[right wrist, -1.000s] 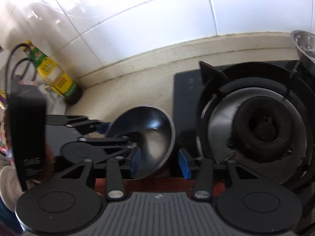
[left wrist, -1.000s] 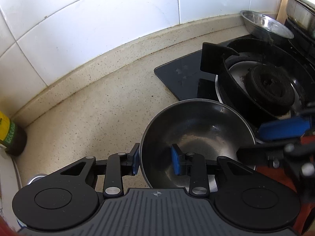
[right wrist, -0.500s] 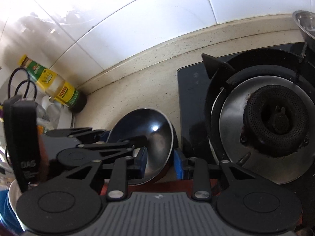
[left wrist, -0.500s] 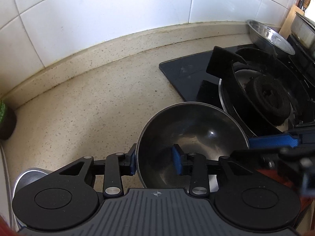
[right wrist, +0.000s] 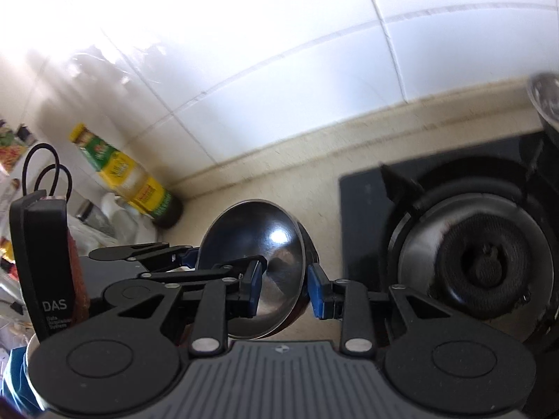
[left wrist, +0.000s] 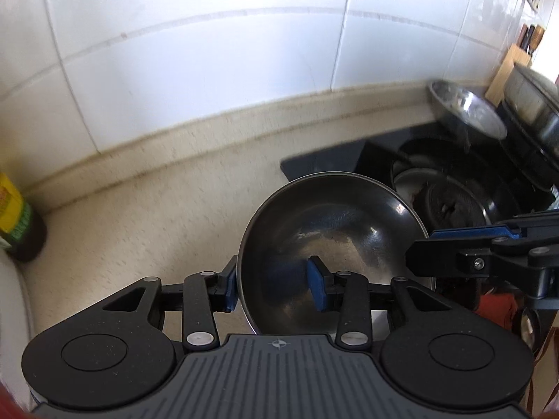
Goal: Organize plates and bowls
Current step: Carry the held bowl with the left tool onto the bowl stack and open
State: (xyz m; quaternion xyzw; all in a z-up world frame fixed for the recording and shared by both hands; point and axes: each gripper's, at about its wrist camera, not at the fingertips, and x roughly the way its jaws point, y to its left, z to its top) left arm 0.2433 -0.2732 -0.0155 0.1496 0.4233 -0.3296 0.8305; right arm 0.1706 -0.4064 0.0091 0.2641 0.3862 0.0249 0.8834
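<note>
A steel bowl (left wrist: pixel 335 241) is held above the beige counter (left wrist: pixel 146 209), lifted and tilted. My left gripper (left wrist: pixel 276 286) straddles its near rim, one blue pad outside and one inside, with the jaws partly closed around the rim. In the right wrist view the same bowl (right wrist: pixel 251 241) sits between my right gripper's (right wrist: pixel 284 293) blue pads, which straddle its right rim. The right gripper also shows at the right of the left wrist view (left wrist: pixel 482 248). A second steel bowl (left wrist: pixel 464 108) rests at the back by the stove.
A black gas stove (right wrist: pixel 482 262) with a round burner takes up the right side. An oil bottle (right wrist: pixel 132 181) stands in the left corner by the white tiled wall. A pot (left wrist: pixel 534 101) and a wooden board (left wrist: pixel 506 73) stand at the far right.
Both grippers have risen with the bowl, which now hangs higher above the counter and tilts more. The right gripper's pads have come around the bowl's right rim.
</note>
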